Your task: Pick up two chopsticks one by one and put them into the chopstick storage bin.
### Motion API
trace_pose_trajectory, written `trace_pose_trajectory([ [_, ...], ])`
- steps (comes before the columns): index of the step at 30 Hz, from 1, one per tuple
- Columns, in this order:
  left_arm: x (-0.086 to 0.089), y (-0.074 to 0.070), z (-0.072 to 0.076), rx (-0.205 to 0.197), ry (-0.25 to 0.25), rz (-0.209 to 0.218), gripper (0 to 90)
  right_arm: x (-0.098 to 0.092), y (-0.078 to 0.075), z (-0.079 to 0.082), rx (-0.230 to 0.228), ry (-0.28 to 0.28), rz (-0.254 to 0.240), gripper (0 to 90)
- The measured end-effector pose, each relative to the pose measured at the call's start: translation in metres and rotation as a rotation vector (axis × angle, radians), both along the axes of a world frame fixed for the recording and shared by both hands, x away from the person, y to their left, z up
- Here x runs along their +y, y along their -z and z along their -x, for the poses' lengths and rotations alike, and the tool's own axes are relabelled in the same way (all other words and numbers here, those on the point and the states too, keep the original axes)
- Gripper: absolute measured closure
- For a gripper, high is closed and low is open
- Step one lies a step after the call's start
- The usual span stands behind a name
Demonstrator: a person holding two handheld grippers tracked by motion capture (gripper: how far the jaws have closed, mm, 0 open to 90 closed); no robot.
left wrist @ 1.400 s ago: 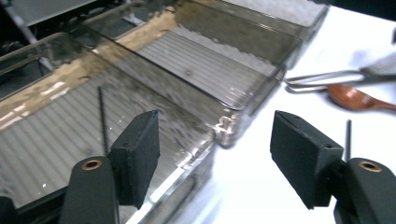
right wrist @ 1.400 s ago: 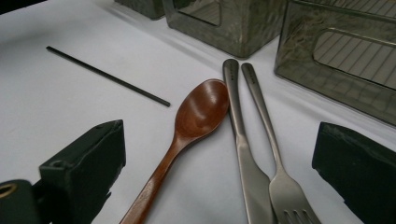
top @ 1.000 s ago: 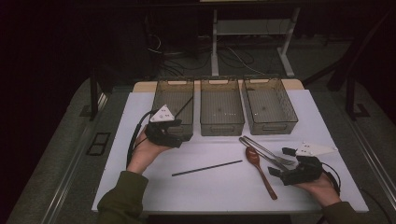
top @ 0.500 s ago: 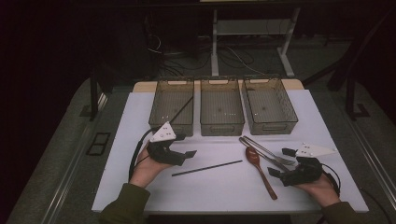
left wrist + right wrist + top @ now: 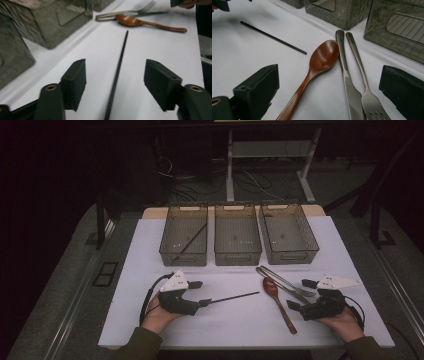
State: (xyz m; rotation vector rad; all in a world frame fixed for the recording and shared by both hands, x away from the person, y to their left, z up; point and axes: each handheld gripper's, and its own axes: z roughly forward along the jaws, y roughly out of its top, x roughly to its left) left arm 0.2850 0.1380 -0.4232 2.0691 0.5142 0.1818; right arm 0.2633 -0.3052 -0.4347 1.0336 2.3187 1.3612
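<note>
White sheeting covers the bench (image 5: 150, 250), dark floor all round. Left gripper (image 5: 115, 82) sits low over it, jaws apart and just been closing, the black chopstick (image 5: 120, 65) lying between them on the sheet, pads not pressing it. Nothing blocks its length; beyond its far tip lie the wooden spoon (image 5: 140, 22) and a fork (image 5: 125, 12). Right gripper (image 5: 329, 95) rests with jaws wide, straddling spoon, knife (image 5: 347, 82) and fork without touching. Farther back, three mesh bins (image 5: 237, 235) stand in a row, a second chopstick (image 5: 192, 239) leaning in the left bin (image 5: 184, 235).
</note>
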Motion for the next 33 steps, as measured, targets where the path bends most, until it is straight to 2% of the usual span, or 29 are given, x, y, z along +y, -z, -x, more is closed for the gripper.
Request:
trace_pose_trajectory([
  [4,-0.002,0.005,-0.002,0.018,0.014,-0.014,40.8,0.000,0.000,0.000,-0.001,0.002,0.004,2.2],
  [11,-0.007,0.011,-0.007,0.034,0.035,-0.034,57.7,0.000,0.000,0.000,-0.001,0.000,0.005,2.2],
  [13,-0.009,0.013,-0.009,0.035,0.037,-0.052,61.6,0.000,0.001,0.000,-0.003,-0.002,0.006,2.3],
  [19,-0.012,0.019,-0.014,0.083,0.067,-0.074,71.0,0.001,0.001,0.000,0.003,-0.004,0.010,2.2],
  [22,-0.013,0.021,-0.015,0.091,0.071,-0.082,74.0,0.001,0.001,0.000,0.006,-0.002,0.010,2.2],
  [27,-0.016,0.027,-0.018,0.107,0.084,-0.122,77.3,0.000,0.001,0.000,0.006,-0.002,0.011,2.3],
  [33,-0.016,0.030,-0.020,0.114,0.094,-0.139,78.9,0.000,0.002,-0.001,0.009,-0.003,0.014,2.3],
])
